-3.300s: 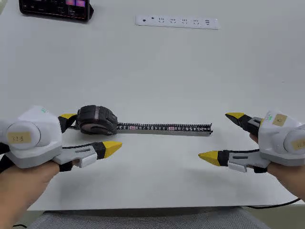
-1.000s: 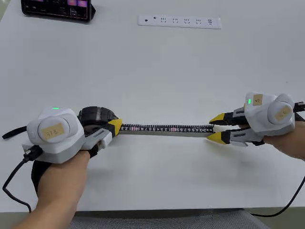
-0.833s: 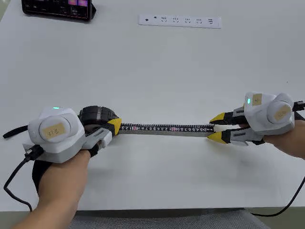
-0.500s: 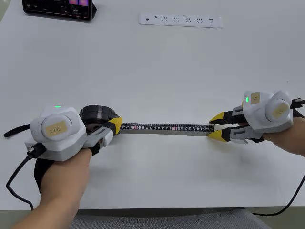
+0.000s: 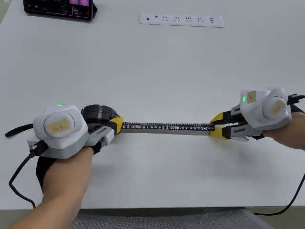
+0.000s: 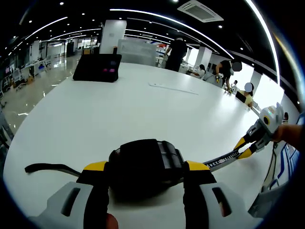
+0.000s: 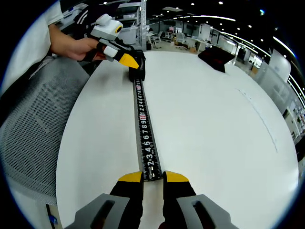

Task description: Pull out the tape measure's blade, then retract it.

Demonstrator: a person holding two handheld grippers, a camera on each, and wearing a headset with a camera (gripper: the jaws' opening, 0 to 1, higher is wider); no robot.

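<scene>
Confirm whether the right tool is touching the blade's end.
Touching. In the right gripper view, the right tool pinches the blade at its tip, no gap.

Left claw now clamps tape case; right claw pinches blade tip.

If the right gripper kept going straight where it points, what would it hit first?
The right gripper, shut on the numbered metal blade, points along it; likely first: the black tape measure case in the left gripper.

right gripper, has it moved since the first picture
Yes. The right gripper has come in left and toward the power strip, and shut on the blade end.
</scene>
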